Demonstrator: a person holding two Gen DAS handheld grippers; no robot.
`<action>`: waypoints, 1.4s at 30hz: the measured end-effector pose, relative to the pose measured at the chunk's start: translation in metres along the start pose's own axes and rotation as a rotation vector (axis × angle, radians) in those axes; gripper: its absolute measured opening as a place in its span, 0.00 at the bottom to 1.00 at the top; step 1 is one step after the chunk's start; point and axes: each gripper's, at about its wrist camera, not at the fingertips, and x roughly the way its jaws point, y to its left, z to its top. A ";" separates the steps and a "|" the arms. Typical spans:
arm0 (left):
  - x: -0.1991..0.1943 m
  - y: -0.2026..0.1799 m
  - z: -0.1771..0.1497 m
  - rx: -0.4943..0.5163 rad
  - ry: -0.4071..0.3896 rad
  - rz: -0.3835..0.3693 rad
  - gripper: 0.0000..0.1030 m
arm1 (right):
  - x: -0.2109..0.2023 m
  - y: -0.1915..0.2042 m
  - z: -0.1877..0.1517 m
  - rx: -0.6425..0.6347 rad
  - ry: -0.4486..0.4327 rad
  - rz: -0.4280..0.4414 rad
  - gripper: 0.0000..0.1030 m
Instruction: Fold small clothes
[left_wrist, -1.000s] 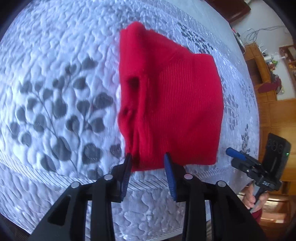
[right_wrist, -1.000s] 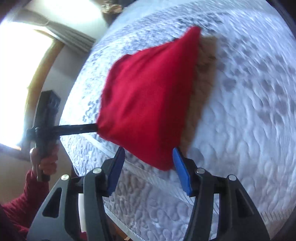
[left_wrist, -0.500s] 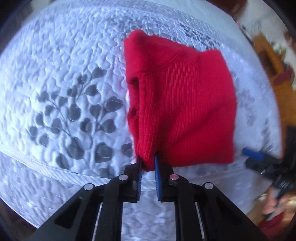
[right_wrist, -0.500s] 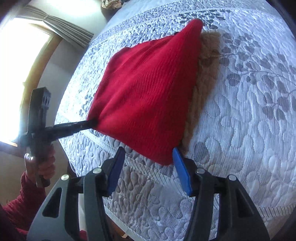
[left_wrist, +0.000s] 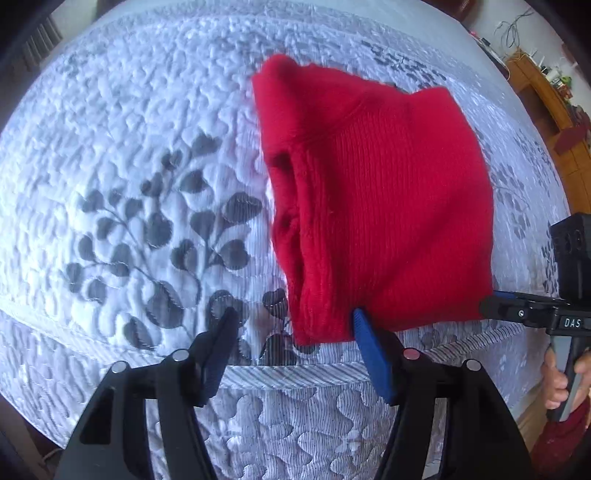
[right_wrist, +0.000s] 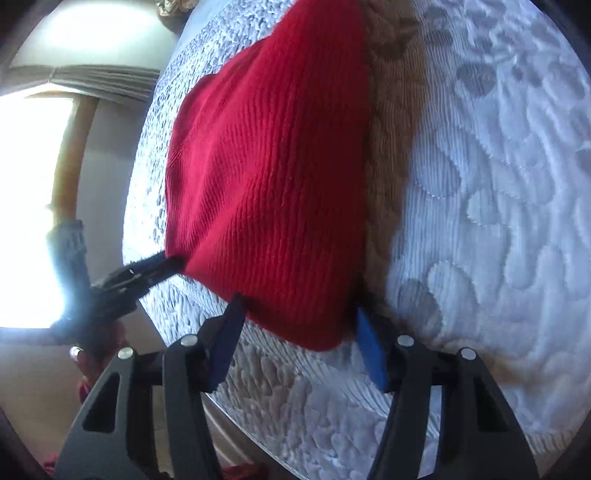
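Observation:
A red knitted garment (left_wrist: 373, 206) lies folded on a white quilted bedspread (left_wrist: 140, 155) with grey leaf prints. My left gripper (left_wrist: 291, 319) is open, its jaws wide apart around the garment's near left corner. My right gripper (right_wrist: 297, 312) is open too, its jaws either side of the garment's (right_wrist: 273, 177) near right corner. In the left wrist view the right gripper's fingertips (left_wrist: 498, 297) show at that corner. In the right wrist view the left gripper's fingers (right_wrist: 147, 271) reach the garment's far corner.
The bed's edge runs just under both grippers (left_wrist: 295, 369). A wooden cabinet with small items (left_wrist: 554, 92) stands to the right of the bed. A bright window with a curtain (right_wrist: 40, 206) is on the left of the right wrist view.
My left gripper, shut on the garment's corner half a second ago, has opened wide and let it go. My right gripper has moved closer to the garment and stays open.

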 end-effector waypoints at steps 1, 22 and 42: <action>0.005 0.002 0.002 -0.012 0.010 -0.012 0.64 | 0.002 -0.003 0.002 0.011 -0.001 0.018 0.52; 0.005 -0.040 0.013 0.098 -0.023 0.039 0.67 | -0.052 -0.006 -0.009 -0.118 -0.004 -0.111 0.41; 0.038 -0.020 0.180 0.068 -0.064 0.129 0.17 | -0.076 -0.015 0.148 -0.098 -0.136 -0.167 0.50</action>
